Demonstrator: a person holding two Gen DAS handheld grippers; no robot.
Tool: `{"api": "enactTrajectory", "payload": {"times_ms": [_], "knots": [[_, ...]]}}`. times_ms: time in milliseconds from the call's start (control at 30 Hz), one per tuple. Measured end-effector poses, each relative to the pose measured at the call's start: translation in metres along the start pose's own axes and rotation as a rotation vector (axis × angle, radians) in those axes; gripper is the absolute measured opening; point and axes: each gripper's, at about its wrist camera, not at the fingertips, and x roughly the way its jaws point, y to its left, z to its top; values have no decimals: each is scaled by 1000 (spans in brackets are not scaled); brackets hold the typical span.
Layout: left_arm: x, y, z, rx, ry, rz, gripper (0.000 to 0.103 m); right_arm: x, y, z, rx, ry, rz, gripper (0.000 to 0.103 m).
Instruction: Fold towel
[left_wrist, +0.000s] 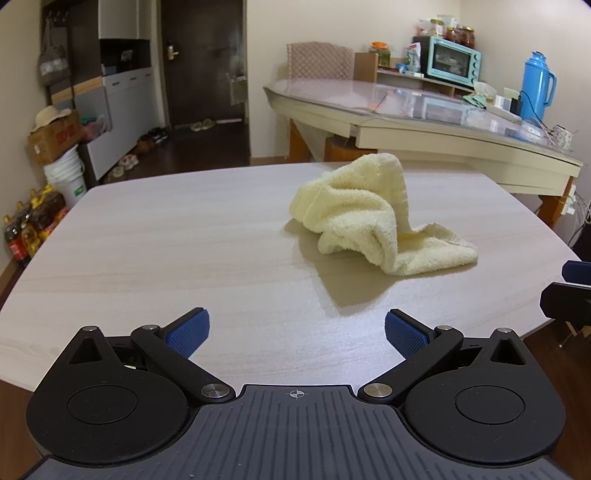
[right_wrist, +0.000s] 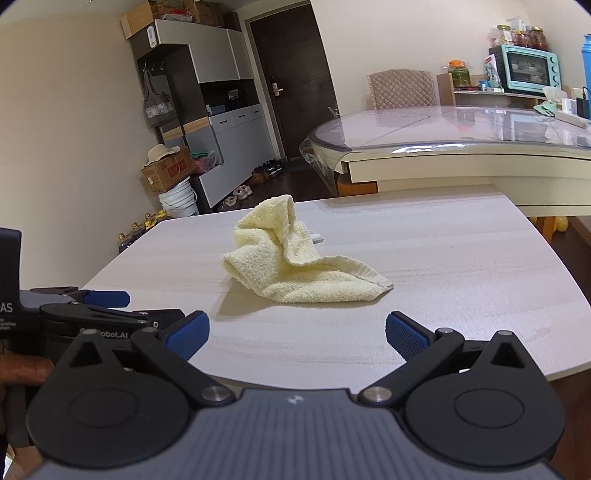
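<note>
A pale yellow towel (left_wrist: 373, 218) lies crumpled in a heap on the light wood table (left_wrist: 166, 236), with one peak standing up and a flat corner trailing to the right. My left gripper (left_wrist: 297, 332) hovers over the near table edge, open and holding nothing, well short of the towel. In the right wrist view the same towel (right_wrist: 295, 258) sits ahead and slightly left of my right gripper (right_wrist: 297, 332), which is also open with nothing between its blue pads. The left gripper (right_wrist: 92, 306) shows at the left of that view, held by a hand.
A glass-topped dining table (left_wrist: 424, 110) stands behind, carrying a teal oven (left_wrist: 454, 61) and a blue thermos (left_wrist: 537, 86). A cabinet, cardboard box (left_wrist: 55, 136), white buckets and several bottles (left_wrist: 29, 225) line the left wall. Part of the right gripper (left_wrist: 570, 291) shows at the right edge.
</note>
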Motion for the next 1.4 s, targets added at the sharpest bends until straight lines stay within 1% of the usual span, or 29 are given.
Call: {"api": "enactTrajectory", "payload": {"times_ms": [67, 300, 567, 733, 800, 900, 1000, 1100, 1200, 1267, 1300, 1333, 1400], "knots": [[2, 0, 0, 5, 3, 2, 103, 7, 0, 9, -7, 1, -1, 103], [8, 1, 3, 11, 7, 9, 103, 18, 0, 24, -35, 1, 2, 103], [16, 11, 8, -2, 4, 23, 103, 41, 1, 46, -83, 16, 5, 103], [21, 22, 14, -12, -11, 25, 103, 56, 4, 59, -107, 26, 21, 103], [23, 27, 17, -13, -16, 25, 103, 69, 3, 70, -115, 34, 31, 103], [25, 33, 21, -13, -22, 25, 103, 83, 3, 81, -111, 40, 71, 101], [26, 38, 24, -8, -25, 30, 103, 102, 4, 91, -116, 52, 91, 97], [26, 42, 26, -8, -30, 43, 103, 115, 4, 97, -112, 66, 107, 90], [26, 48, 30, -20, -37, 46, 103, 130, 2, 101, -86, 86, 140, 81], [26, 51, 32, -26, -42, 50, 103, 138, -1, 104, -58, 96, 160, 71], [27, 52, 33, -28, -43, 52, 103, 142, -2, 105, -48, 103, 166, 68], [27, 52, 33, -29, -44, 54, 103, 144, -3, 105, -38, 107, 173, 63], [29, 55, 35, -29, -45, 59, 103, 150, -6, 106, -4, 119, 195, 60]]}}
